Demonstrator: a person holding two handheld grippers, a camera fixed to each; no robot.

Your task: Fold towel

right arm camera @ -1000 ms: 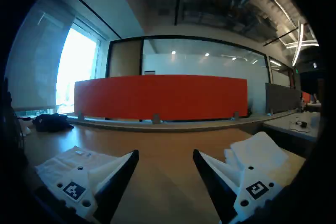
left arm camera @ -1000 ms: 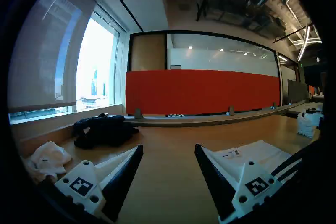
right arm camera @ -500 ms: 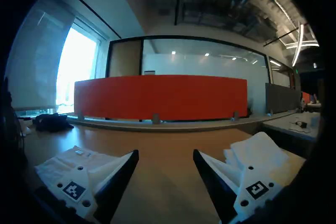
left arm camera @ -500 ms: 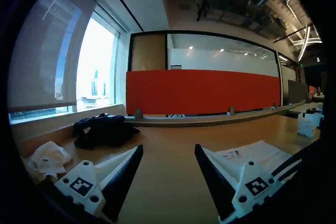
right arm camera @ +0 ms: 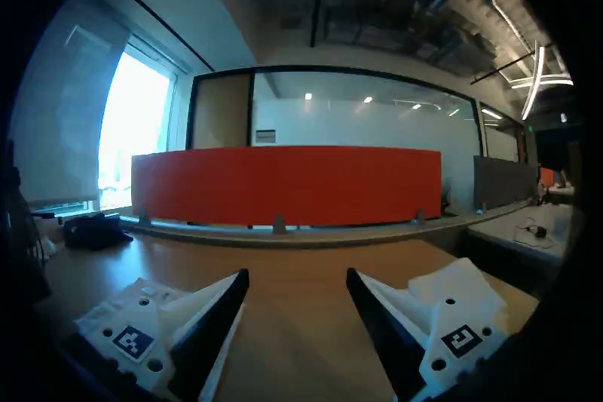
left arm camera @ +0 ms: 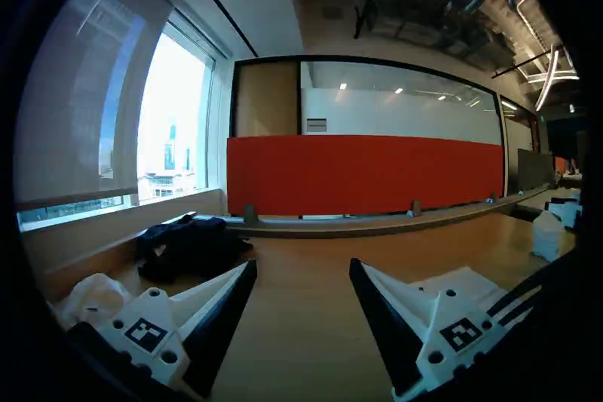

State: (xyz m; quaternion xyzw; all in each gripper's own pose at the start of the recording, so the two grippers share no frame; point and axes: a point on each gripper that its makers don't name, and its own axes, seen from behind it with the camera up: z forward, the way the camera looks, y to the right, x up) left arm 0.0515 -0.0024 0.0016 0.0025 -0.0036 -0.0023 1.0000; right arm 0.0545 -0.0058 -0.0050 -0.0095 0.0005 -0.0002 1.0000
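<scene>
While my left hand-held gripper [left arm camera: 302, 262] and right hand-held gripper [right arm camera: 297, 272] gape empty, the towel [left arm camera: 463, 281] lies flat on the desk [left arm camera: 316, 326] between them. I judge it soft and limp, so I'd pinch its corners.

The left gripper [left arm camera: 302, 263] had two wedge-shaped fingers [left arm camera: 215, 311], each narrowing to a sharp tip. They were white on the outer face and black on the inner face. At the base of each finger a white plate bore a square black-and-white fiducial marker [left arm camera: 145, 334], with small round screw holes [left arm camera: 154, 293] around it. Outboard of its right-hand finger ran a dark part with pale stripes [left arm camera: 520, 298]. The right gripper [right arm camera: 298, 274] was built alike, with white-and-black wedge fingers, a square marker on each base plate and dark holes set around it.
</scene>
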